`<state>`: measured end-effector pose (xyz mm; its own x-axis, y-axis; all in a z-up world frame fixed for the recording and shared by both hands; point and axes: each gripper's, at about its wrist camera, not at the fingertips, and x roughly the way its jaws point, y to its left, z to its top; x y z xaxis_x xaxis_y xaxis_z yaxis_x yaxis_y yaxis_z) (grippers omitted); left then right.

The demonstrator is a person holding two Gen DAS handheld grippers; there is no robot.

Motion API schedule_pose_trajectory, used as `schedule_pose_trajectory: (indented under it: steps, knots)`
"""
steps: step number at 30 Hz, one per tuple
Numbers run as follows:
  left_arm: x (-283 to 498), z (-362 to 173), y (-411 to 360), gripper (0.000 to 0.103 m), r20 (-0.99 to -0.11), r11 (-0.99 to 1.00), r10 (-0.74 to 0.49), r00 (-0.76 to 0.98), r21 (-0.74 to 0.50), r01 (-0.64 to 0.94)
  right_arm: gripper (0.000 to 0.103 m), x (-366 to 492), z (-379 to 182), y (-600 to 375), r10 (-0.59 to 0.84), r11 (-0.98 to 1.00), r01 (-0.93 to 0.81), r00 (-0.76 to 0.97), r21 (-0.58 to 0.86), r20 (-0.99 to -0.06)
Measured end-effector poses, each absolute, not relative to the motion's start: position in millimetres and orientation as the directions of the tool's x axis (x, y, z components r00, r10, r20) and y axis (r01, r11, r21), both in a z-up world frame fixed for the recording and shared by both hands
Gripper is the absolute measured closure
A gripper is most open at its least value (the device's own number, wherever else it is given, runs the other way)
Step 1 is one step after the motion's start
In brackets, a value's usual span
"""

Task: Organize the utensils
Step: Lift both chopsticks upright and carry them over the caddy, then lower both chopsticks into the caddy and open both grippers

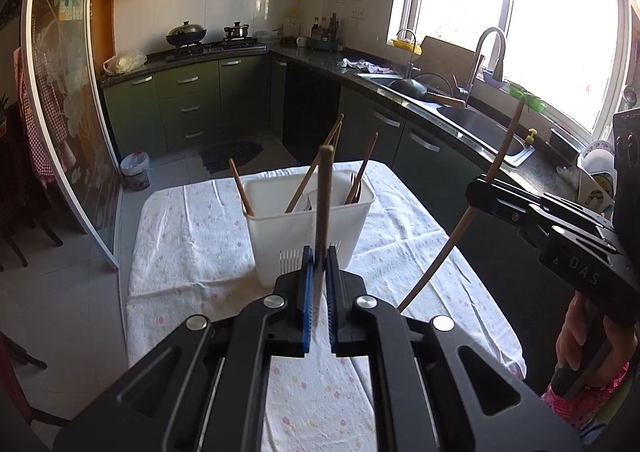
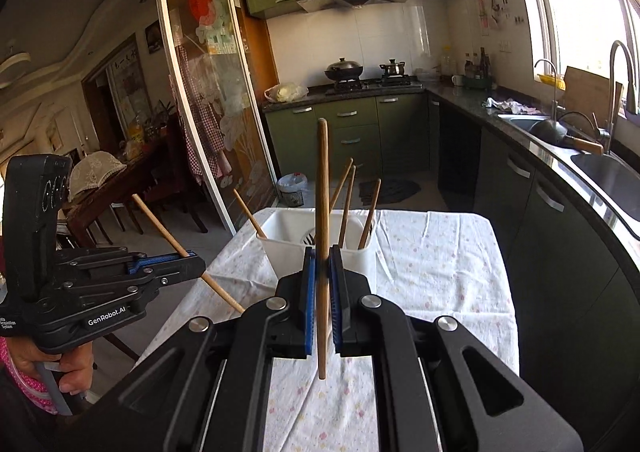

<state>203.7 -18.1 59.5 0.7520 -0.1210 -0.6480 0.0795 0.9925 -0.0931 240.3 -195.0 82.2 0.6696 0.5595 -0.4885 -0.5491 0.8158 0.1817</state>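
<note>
Covering the table [image 1: 180, 236] is a thin white cloth printed with small pastel flowers, creased and soft, so anything set on it could drag or wrinkle the fabric. On the cloth, toward the far end, stands the white plastic utensil holder [image 1: 296, 236], a squarish tub with smooth walls and slotted drain vents low on its near face. It looks light and could tip or slide if a chopstick is pushed in at an angle. Several wooden chopsticks [image 1: 362, 168] already lean inside it at different tilts, along with a dark fork whose tines barely show.

Each gripper carries one more chopstick. The left gripper [image 1: 319, 272] has its blue ribbed pads closed tight on a chopstick [image 1: 325, 188] that stands nearly upright in front of the holder. The right gripper [image 2: 322, 276] is likewise clamped on its own chopstick [image 2: 322, 188], gripped near the middle with the lower end hanging free below the pads, above the cloth.

These sticks are slender, rigid, round wood, very light and fairly smooth. Judging by that, they could pivot or slip between the pads if squeezed at one point off-centre; a hold close to mid-length, as here, seems best for balance. Being thin, they might snap under sideways force, so lowering them straight into the holder's open top looks safest.
</note>
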Motion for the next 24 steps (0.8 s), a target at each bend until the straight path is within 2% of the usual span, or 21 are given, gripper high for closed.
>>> schedule_pose_trajectory:
  steps: [9,14,20,24]
  knots:
    - [223,122,-23,0.097,-0.542,0.995,-0.100,0.835,-0.041,0.093,0.096,270,146,-179,0.574,0.810,-0.563,0.710,0.160,-0.408]
    - [246,139,-18,0.097,-0.514,0.997,-0.077,0.854,-0.028,0.073,0.096,302,167,-164,0.560,0.821,-0.550,0.729,0.150,-0.393]
    - [281,139,-6,0.097,-0.503,0.998,-0.063,0.862,-0.053,0.042,0.096,347,164,-146,0.543,0.832,-0.532,0.727,0.155,-0.420]
    - [303,122,1,0.097,-0.533,0.998,-0.047,0.845,-0.053,0.022,0.096,367,139,-136,0.537,0.834,-0.528,0.707,0.163,-0.460]
